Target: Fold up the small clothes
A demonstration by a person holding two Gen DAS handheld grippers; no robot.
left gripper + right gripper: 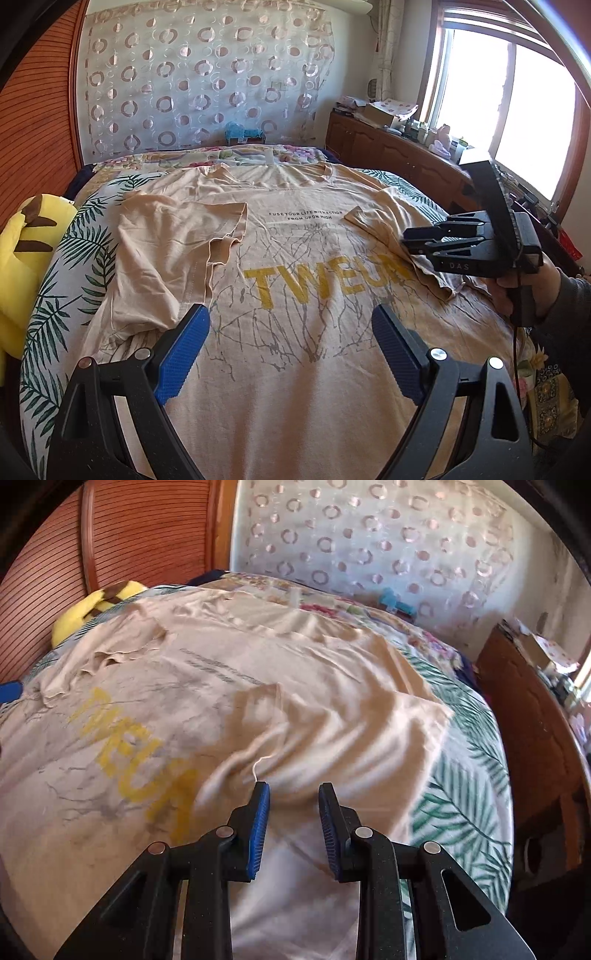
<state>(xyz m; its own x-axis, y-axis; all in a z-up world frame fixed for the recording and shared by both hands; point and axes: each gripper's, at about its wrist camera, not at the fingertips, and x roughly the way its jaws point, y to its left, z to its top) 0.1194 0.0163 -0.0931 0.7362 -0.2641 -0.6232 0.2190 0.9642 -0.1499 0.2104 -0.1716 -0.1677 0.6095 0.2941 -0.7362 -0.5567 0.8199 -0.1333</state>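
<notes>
Left gripper (pixel 290 339) hovers wide apart, nothing between its blue pads, over the beige T-shirt (pixel 295 314) spread on the leaf-print bedspread (pixel 55 302). Right gripper (pixel 293 812) stands narrowly parted and empty above the folded-in right sleeve (pixel 332 720) (left sleeve (pixel 177 236) folded in too).

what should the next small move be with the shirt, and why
Probably bring the left hand-held gripper, jaws wide and empty, down to the near hem of the beige T-shirt to fold it up towards the collar. Both sleeves already lie folded in over the front: the left sleeve and the right sleeve. The right hand-held gripper holds nothing.
</notes>
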